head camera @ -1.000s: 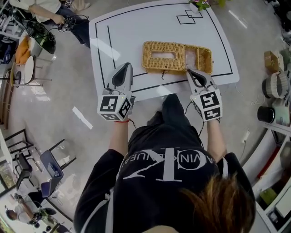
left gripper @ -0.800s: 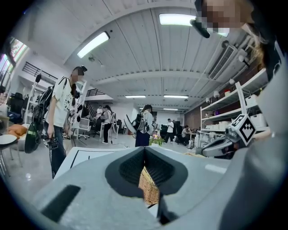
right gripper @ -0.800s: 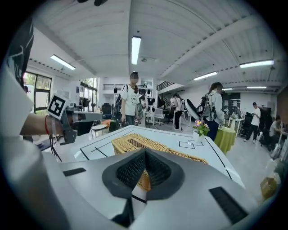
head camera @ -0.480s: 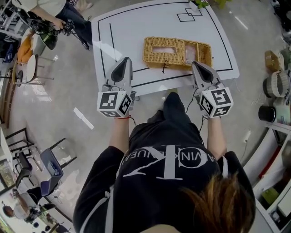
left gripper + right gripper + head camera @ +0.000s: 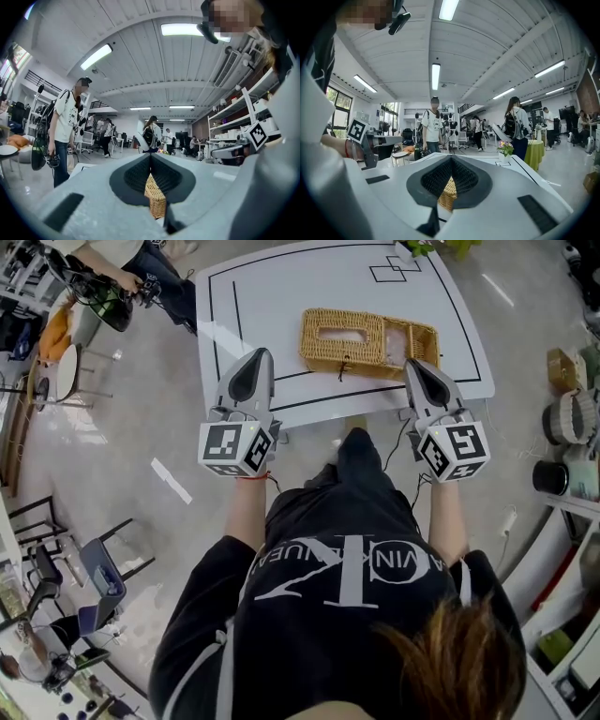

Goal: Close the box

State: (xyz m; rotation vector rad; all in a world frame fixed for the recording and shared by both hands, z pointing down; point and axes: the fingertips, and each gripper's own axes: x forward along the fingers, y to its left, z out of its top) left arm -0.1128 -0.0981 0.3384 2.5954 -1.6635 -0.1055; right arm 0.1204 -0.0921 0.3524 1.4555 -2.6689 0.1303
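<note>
A woven wicker box (image 5: 368, 341) lies on the white table (image 5: 272, 306); its left part has a top with a rectangular slot, its right part shows open compartments. My left gripper (image 5: 257, 354) is shut and empty, over the table's near left, apart from the box. My right gripper (image 5: 413, 364) is shut and empty too, its tip by the box's near right corner; I cannot tell whether it touches. Through the closed jaws the left gripper (image 5: 150, 157) view shows a strip of the wicker box (image 5: 155, 197), and so does the right gripper (image 5: 451, 160) view, with the box (image 5: 447, 193) ahead.
Black lines mark the table top. A small flower pot (image 5: 413, 249) stands at the far edge. A person (image 5: 131, 268) with equipment stands beyond the table's left corner. Shelves with pots and baskets (image 5: 568, 418) line the right. Chairs (image 5: 103, 577) stand at lower left.
Both grippers have lifted and drawn slightly back toward me. The right gripper's tip has shifted right along the box's front edge. Both stay shut.
</note>
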